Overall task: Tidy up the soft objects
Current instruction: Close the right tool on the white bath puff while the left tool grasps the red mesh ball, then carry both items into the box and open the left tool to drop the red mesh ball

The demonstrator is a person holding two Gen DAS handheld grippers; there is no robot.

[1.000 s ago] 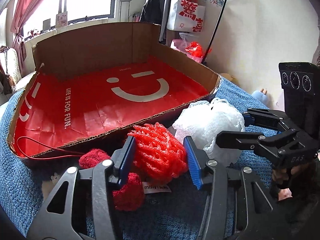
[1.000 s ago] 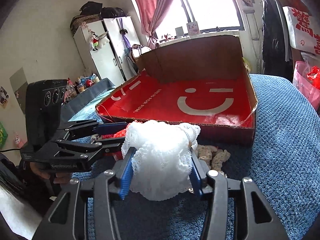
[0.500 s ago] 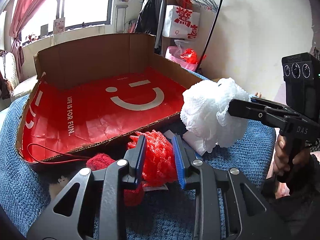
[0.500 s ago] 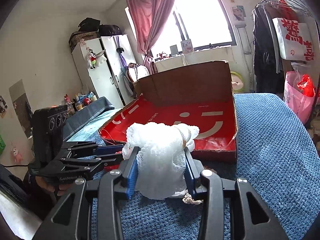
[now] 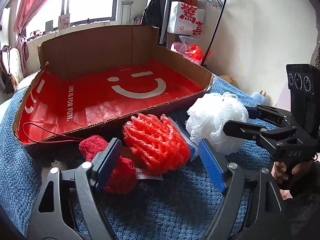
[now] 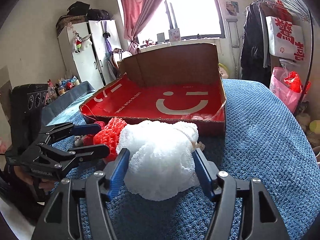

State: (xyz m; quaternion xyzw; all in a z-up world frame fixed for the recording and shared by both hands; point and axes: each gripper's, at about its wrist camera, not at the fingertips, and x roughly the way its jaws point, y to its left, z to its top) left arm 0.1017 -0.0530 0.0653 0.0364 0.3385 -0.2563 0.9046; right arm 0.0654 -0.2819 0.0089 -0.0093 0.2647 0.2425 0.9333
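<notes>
A red mesh bath puff [image 5: 156,142] lies on the blue blanket between the spread jaws of my left gripper [image 5: 160,166], which is open. A red fluffy sock [image 5: 112,162] lies beside its left finger. A white mesh bath puff [image 6: 160,160] rests on the blanket between the open jaws of my right gripper [image 6: 160,172]; it also shows in the left wrist view [image 5: 218,124]. The cardboard tray with a red smiley lining [image 5: 112,92] stands just behind both puffs, and shows in the right wrist view [image 6: 160,102].
A blue knitted blanket [image 6: 260,130] covers the bed. A small beige soft item [image 6: 200,146] lies behind the white puff. A clothes rack with bags [image 5: 190,20] stands at the back right, a white cabinet [image 6: 90,56] at the left.
Both grippers were shut on their puffs and lifted half a second ago. Now both puffs are back down on the blanket and both grippers have opened.
</notes>
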